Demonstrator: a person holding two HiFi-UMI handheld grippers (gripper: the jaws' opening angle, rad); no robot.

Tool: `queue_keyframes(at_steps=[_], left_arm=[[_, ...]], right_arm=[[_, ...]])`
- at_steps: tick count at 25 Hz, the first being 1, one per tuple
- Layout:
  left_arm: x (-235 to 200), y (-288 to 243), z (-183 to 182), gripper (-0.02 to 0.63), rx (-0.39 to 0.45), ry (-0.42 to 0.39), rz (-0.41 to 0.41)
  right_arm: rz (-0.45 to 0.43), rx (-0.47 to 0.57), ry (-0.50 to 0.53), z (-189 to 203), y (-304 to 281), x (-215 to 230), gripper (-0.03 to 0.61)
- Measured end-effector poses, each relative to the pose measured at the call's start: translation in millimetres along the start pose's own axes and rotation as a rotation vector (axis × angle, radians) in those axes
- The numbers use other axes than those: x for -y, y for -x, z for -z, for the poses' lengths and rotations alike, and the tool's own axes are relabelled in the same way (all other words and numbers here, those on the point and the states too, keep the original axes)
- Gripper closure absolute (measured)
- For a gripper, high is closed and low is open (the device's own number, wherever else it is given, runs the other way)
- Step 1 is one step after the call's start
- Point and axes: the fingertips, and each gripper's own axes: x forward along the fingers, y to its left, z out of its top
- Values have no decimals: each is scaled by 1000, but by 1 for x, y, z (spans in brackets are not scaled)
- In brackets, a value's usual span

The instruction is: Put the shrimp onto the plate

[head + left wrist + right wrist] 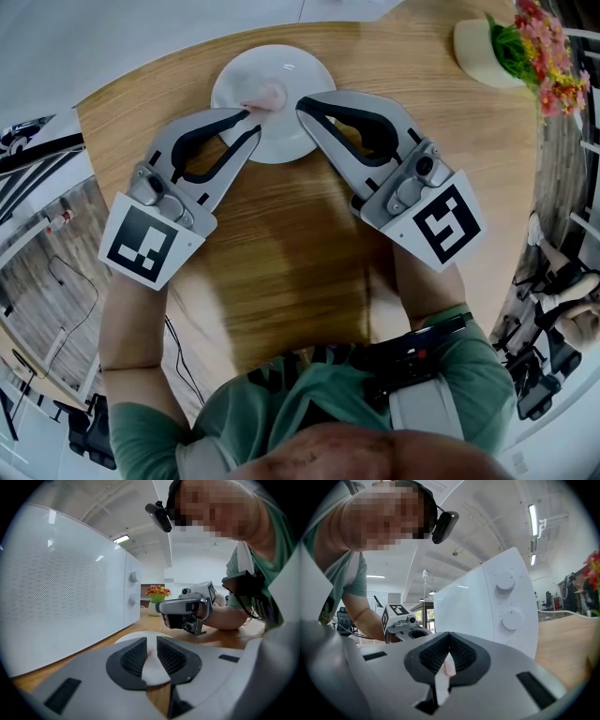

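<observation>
Shrimp point(266, 95), pink, lies crosswise on round white plate point(309, 70), upper centre, just beyond left gripper point(253, 120), jaws slightly parted; right gripper point(301, 100), jaws together, opposite.

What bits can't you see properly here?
- shrimp: left gripper view, the fingers hide all but a pink sliver.
- left gripper: head view too small to tell whether it pinches the shrimp.
- flowers: head view, cut off by the top edge.
</observation>
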Motion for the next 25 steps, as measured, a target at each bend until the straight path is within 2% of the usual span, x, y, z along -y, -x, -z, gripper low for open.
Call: queue_keyframes(at_steps=[7, 8, 10, 15, 19, 25], left_arm=[[3, 6, -4, 561, 15, 22, 1], [3, 7, -5, 593, 21, 26, 0], [5, 11, -9, 609, 34, 38, -7], [20, 31, -11, 609, 66, 106, -42], [31, 53, -19, 609, 131, 178, -94], [51, 87, -46, 609, 166, 202, -147]], right_arm=[[-11, 1, -24, 0, 0, -2, 572], [-12, 4, -30, -1, 1, -2, 572], [-15, 11, -46, -4, 2, -3, 572], [-32, 28, -37, -15, 9, -11, 572], [-36, 36, -33, -33, 21, -18, 572], [-24, 7, -114, -56, 46, -29, 572]])
